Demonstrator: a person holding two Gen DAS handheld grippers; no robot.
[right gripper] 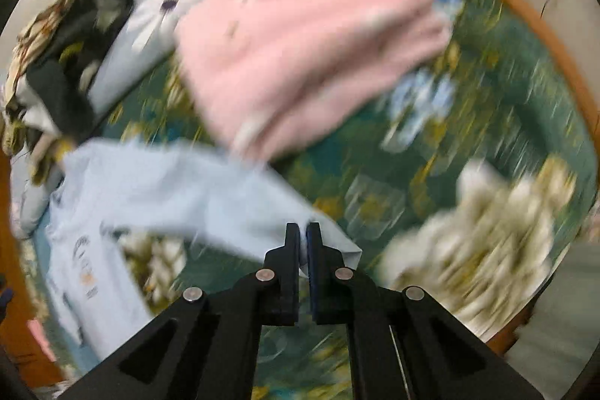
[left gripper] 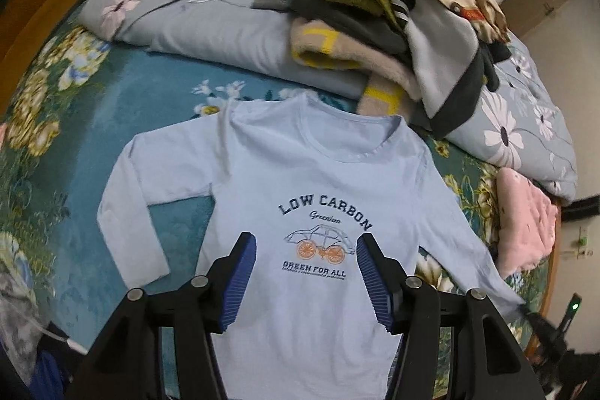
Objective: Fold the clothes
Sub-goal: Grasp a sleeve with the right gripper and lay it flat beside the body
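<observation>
Right wrist view, blurred: the right gripper (right gripper: 303,231) seems to pinch the sleeve cuff (right gripper: 337,246) of the pale blue long-sleeved cotton shirt (left gripper: 300,182), spread flat mid-bed. The left gripper (left gripper: 305,250) hovers spread, empty. Step 1, sleeve fold: carry the cuff toward 9 o'clock across the chest.

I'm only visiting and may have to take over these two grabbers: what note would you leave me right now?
Left gripper: jaws open, empty, above the shirt chest.
Right gripper: jaws shut on the end of the shirt's sleeve.
Shirt lies face up on the bed; the clothes pile waits behind, a pink garment beside.
Done: shirt spread out. Left: fold sleeves and body, then the pile.
</observation>
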